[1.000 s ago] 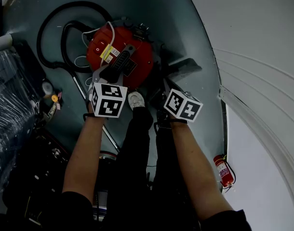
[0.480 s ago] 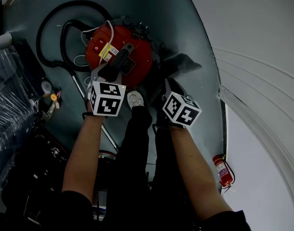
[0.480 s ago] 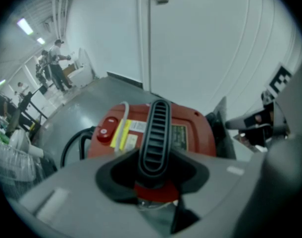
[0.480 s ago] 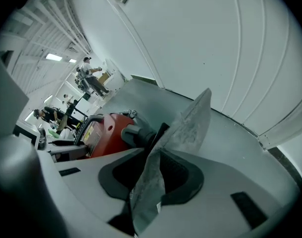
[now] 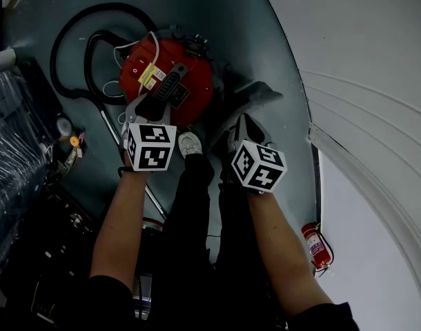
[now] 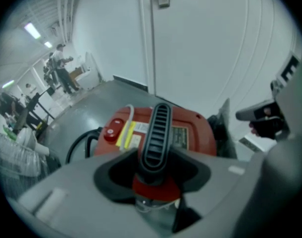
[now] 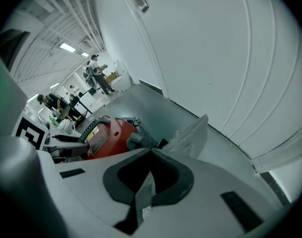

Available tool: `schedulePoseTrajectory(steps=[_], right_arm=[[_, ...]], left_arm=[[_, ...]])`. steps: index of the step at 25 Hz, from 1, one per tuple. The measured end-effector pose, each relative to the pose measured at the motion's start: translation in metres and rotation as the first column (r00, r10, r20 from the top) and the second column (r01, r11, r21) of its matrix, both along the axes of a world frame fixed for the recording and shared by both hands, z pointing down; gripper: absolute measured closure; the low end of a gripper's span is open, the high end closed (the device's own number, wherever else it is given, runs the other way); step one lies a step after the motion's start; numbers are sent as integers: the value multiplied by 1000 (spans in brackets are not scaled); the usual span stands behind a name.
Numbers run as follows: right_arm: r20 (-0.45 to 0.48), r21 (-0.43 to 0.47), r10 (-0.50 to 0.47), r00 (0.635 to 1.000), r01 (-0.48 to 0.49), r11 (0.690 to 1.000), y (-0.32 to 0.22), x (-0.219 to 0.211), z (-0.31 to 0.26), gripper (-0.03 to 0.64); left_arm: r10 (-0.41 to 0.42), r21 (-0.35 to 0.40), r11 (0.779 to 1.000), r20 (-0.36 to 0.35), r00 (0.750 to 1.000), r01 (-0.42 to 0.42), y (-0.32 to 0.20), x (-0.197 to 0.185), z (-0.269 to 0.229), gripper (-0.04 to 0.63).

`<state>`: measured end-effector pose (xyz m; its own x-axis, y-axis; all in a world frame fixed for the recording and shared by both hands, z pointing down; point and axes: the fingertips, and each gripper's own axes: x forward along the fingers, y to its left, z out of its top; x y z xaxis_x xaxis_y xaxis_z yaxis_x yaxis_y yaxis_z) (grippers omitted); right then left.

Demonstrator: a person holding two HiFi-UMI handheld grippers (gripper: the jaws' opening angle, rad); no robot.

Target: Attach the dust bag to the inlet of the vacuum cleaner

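The red vacuum cleaner (image 5: 168, 64) stands on the grey floor, with a black ribbed handle (image 5: 171, 87) across its top. My left gripper (image 5: 154, 107) reaches down onto it. In the left gripper view the handle (image 6: 157, 133) lies between the two pads, which touch its sides; the jaws are opening. My right gripper (image 5: 241, 125) hangs to the right of the vacuum, shut on an edge of the pale grey dust bag (image 5: 257, 94). The bag (image 7: 193, 132) fans out beyond the jaws, and a thin fold is pinched between them. A grey fitting (image 7: 132, 141) juts from the vacuum's red body (image 7: 111, 133).
A black hose (image 5: 71, 43) loops on the floor left of the vacuum. Plastic-wrapped goods (image 5: 10, 143) stand at the far left. My shoe (image 5: 190, 143) is just below the vacuum. A fire extinguisher (image 5: 315, 244) lies at the lower right, by the white wall (image 5: 362, 61).
My right gripper has lifted and rolled, carrying the dust bag up off the floor beside the vacuum. The left gripper has stayed on the handle.
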<state>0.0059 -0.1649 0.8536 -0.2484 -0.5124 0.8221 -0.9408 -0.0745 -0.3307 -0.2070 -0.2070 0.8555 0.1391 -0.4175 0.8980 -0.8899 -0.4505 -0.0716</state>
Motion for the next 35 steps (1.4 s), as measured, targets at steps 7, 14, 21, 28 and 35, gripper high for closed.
schedulePoseTrajectory(steps=[7,14,21,28,35], right_arm=[[-34,40,-127,991,129,991,3,-10,-20,618],[17,100,-142,990,140,985,2,-18,-76,618],[80,175,-169,982,153,973,-8,-28,-199,618],[-9,358,-190,982,180,916,-28,-18,-357,618],[-122,611,-244,962,267,745,-71,-27,-545,618]], left_arm=[[-115,116,986,-9,993,116,5,2,-41,477],[-282,149,940,-167,945,307,19,15,-107,595],[-316,182,904,-325,891,387,22,41,-226,595],[-230,304,880,-397,889,364,8,66,-385,595],[-162,479,792,-433,886,379,-15,64,-559,595]])
